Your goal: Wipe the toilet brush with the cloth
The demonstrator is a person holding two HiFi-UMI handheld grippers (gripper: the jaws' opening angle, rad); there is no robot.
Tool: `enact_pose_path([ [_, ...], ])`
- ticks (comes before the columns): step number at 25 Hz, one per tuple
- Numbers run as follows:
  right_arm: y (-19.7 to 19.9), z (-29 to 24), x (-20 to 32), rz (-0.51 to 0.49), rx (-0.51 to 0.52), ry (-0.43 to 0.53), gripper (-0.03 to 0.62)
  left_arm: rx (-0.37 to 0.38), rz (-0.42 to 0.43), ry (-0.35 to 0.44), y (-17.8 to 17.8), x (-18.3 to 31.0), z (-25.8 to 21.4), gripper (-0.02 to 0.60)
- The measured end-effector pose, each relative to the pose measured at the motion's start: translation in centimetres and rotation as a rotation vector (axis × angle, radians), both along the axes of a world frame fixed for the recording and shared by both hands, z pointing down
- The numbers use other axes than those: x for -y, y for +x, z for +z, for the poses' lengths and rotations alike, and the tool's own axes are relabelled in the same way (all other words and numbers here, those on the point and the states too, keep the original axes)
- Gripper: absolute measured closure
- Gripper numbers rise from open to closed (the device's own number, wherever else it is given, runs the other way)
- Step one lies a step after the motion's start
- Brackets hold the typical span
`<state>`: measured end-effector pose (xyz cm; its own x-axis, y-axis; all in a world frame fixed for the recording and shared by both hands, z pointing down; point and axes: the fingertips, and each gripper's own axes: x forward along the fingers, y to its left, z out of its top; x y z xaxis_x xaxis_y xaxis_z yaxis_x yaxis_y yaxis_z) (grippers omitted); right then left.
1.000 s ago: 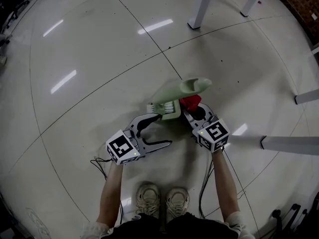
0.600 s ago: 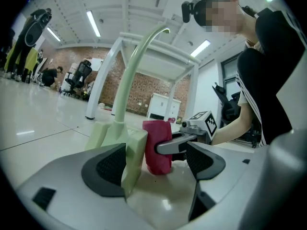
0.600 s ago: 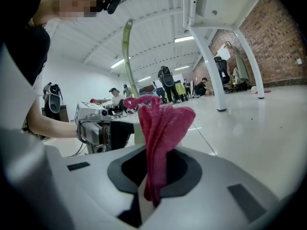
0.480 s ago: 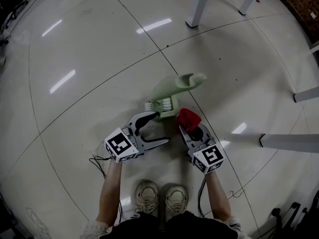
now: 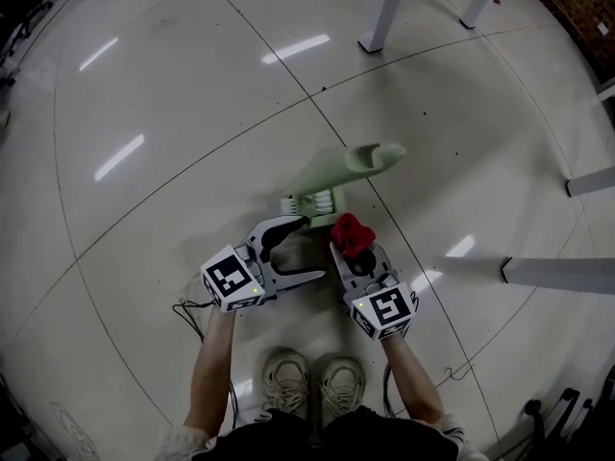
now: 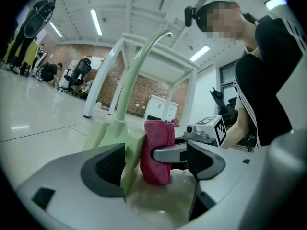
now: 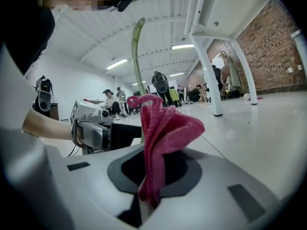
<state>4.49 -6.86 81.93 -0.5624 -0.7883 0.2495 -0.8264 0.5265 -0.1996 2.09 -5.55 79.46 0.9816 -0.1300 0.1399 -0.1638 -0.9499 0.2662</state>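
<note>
Pale-green plastic brush [image 5: 336, 176]: stood upright on the floor [image 5: 173, 113], head down, with white bristles shown at its base and a curved handle reaching above both grippers. It is placed just ahead of the shoes [image 5: 285, 382], a little beyond the tips of the two grippers.

Red cloth [image 5: 352, 232]: bunched and pinched by the right gripper [image 5: 352, 251], whose jaws are pressed together on its lower folds. The free upper part is held just beside the brush head, on that head's right side. Contact between cloth and head cannot be settled from the head view. In the left gripper view the two are seen side by side with hardly a gap.

Left gripper [image 6: 156, 164]: jaws spread wide. Its left jaw is laid against the brush head, its right jaw is seen well apart, and nothing is clamped. Brush head and cloth are both framed between these jaws.

White table legs [image 5: 384, 12]: set on the floor well beyond the brush.
</note>
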Motion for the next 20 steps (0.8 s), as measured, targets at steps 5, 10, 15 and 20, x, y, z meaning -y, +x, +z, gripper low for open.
enact_pose_path([
  [5,-2.0,-1.0,0.0,-0.083,0.016,0.021,0.563,-0.004,0.022,0.005,-0.1,0.0,-0.1,0.201],
  [10,-3.7,-1.3,-0.2,-0.21,0.093,0.036,0.563,-0.023,0.051,-0.014,-0.3,-0.5,-0.2,0.201],
  [15,-4.6,-1.4,-0.1,-0.266,0.085,0.037,0.563,-0.005,0.04,0.001,-0.9,-0.8,-0.6,0.201],
  [20,-6.5,-1.3,-0.4,-0.283,0.097,0.017,0.563,-0.022,-0.022,0.008,-3.4,-0.5,-1.4,0.201],
])
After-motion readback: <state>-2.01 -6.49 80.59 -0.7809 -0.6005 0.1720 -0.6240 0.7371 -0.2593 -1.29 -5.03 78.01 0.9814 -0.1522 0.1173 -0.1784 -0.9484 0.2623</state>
